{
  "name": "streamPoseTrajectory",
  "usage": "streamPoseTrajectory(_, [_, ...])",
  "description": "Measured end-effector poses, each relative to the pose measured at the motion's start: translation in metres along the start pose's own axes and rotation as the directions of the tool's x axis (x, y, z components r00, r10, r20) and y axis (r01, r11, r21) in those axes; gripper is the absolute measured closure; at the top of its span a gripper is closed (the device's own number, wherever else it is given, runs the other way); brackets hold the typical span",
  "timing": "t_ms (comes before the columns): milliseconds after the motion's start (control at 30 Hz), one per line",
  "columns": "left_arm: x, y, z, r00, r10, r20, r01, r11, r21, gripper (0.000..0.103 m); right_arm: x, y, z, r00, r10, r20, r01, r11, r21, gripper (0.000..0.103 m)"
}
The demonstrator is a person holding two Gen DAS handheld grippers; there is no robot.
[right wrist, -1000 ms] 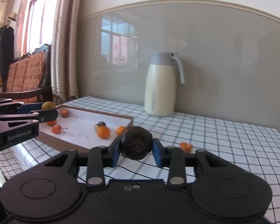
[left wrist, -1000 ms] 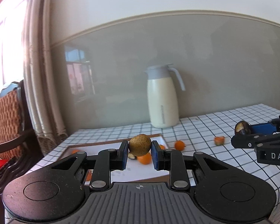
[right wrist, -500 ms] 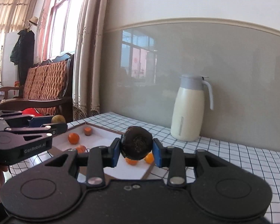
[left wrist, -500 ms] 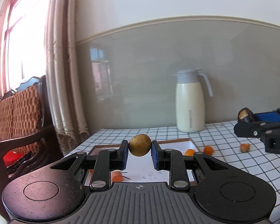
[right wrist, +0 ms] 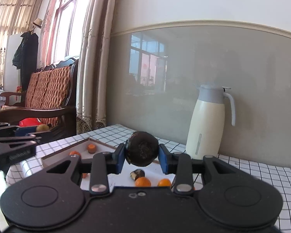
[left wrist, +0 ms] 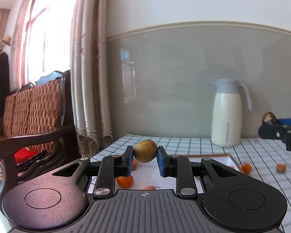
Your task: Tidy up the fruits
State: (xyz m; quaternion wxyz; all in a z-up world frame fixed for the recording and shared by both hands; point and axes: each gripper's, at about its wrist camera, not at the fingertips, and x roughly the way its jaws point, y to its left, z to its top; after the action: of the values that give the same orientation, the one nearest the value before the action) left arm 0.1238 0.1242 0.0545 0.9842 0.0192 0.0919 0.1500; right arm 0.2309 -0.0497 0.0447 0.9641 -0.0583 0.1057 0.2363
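Note:
My left gripper (left wrist: 145,155) is shut on a speckled yellow-brown fruit (left wrist: 145,150), held above the white tray (left wrist: 213,156) with a brown rim. My right gripper (right wrist: 142,152) is shut on a dark brown round fruit (right wrist: 141,148), above the same tray (right wrist: 104,146). Several small orange fruits lie in the tray (left wrist: 125,181) (right wrist: 143,181), with a dark half-peeled fruit (right wrist: 137,174). Two orange fruits (left wrist: 246,168) (left wrist: 281,168) lie on the checked cloth to the right of the tray. The right gripper shows at the right edge of the left wrist view (left wrist: 277,130); the left gripper shows at the left of the right wrist view (right wrist: 15,141).
A cream thermos jug (left wrist: 226,114) with a grey lid stands at the back of the table by the wall. A wooden chair with an orange woven back (left wrist: 33,112) and a curtain (left wrist: 89,77) stand left of the table, beyond its left edge.
Both grippers have swung left with their fruits held. The jug and loose oranges have slid right in view, and the tray, chair and window have come in.

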Motion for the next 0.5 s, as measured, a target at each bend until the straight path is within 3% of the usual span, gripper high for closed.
streamPoseTrajectory(267, [0.041, 0.012, 0.013, 0.999, 0.037, 0.012, -0.037, 0.998, -0.054, 0.077, 0.048, -0.002, 0.014, 1.000, 0.004, 0.006, -0.004, 1.000, 0.003, 0.075])
streamPoseTrajectory(500, [0.076, 0.012, 0.012, 0.999, 0.040, -0.005, -0.041, 0.997, -0.059, 0.077, 0.080, -0.012, 0.006, 0.999, -0.001, -0.037, 0.002, 0.999, 0.034, 0.075])
